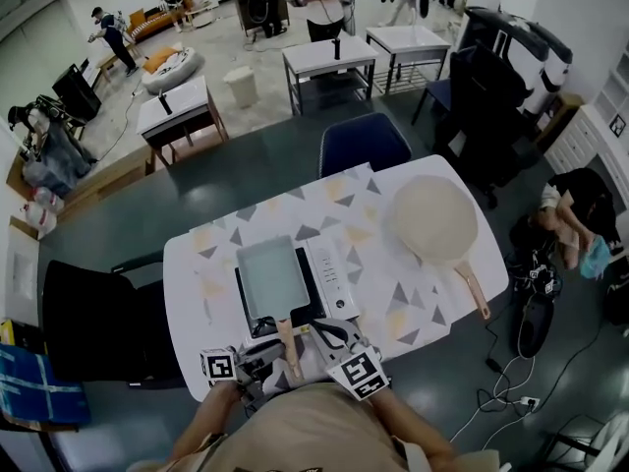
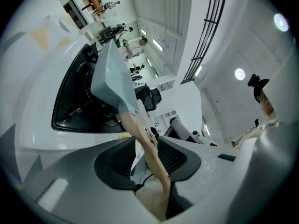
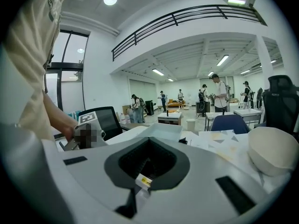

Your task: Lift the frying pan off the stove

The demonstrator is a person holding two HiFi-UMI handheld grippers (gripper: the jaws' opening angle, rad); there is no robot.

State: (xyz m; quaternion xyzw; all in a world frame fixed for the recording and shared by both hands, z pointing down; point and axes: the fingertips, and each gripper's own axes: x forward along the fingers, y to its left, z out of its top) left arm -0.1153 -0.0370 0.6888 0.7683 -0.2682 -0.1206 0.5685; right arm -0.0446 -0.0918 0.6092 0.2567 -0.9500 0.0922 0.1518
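The rectangular pale-blue frying pan (image 1: 267, 275) sits flat on the stove (image 1: 331, 275), which stands near the desk's (image 1: 187, 293) near edge, a little left of its middle; the pan's wooden handle (image 1: 287, 332) points back over that edge toward the person. The left gripper (image 2: 145, 139) is at the handle, its jaws standing wide to either side of the wood; in the left gripper view the handle runs up between the two ribbed pads, with a gap showing on one side, so they do not clamp it. The right gripper (image 1: 319, 327) hangs just beside it, by the stove's near right corner; the right gripper view shows its jaws closed tip to tip, and a sliver of white with a yellow label shows low in the slit, though I can't tell what it is. A round cream pan (image 1: 432, 219) lies toward the desk's far right corner, well apart from the stove, its handle aimed at the near right corner; a blue chair (image 1: 364, 146) stands at the far edge.
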